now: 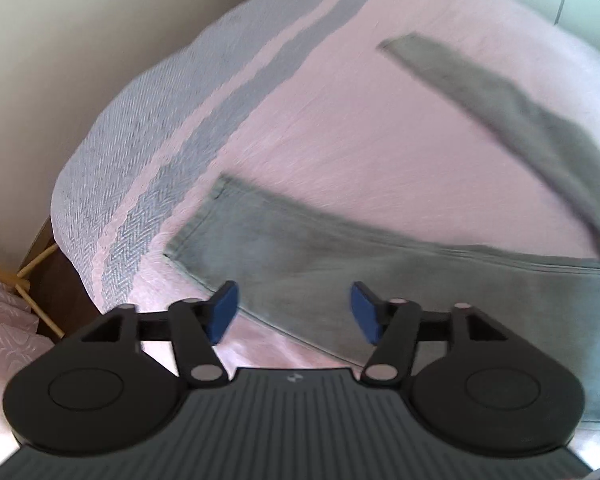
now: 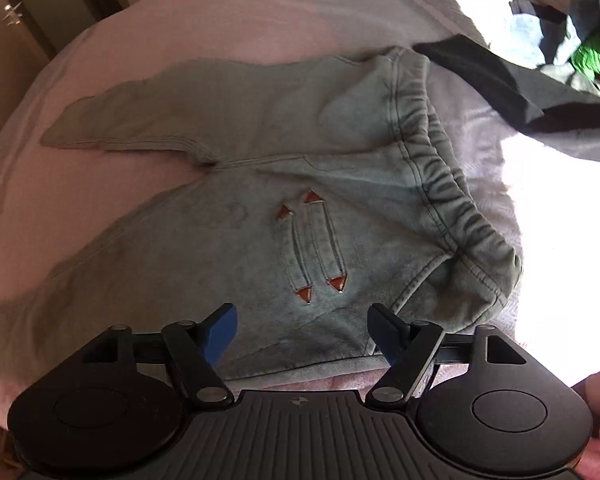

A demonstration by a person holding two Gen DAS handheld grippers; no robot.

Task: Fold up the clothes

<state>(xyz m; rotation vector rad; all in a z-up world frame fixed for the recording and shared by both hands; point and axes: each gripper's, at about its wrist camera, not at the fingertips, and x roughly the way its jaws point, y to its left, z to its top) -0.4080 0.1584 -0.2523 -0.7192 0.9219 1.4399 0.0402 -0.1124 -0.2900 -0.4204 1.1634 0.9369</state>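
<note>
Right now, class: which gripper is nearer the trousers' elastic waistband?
Right. The right gripper hovers open over the seat of the trousers, close to the gathered waistband. The left gripper hangs open over a leg hem, the far end.

Left wrist view looks down near bed (image 1: 340,128) foot edge; right wrist view close over waistband; both share grey trousers (image 1: 340,264).

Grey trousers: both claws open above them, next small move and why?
Probably lower the left claw onto the near leg's hem and close. The trousers lie spread, legs apart, on the pink bedspread; the right claw hovers open near the waistband; nothing is gripped.
</note>
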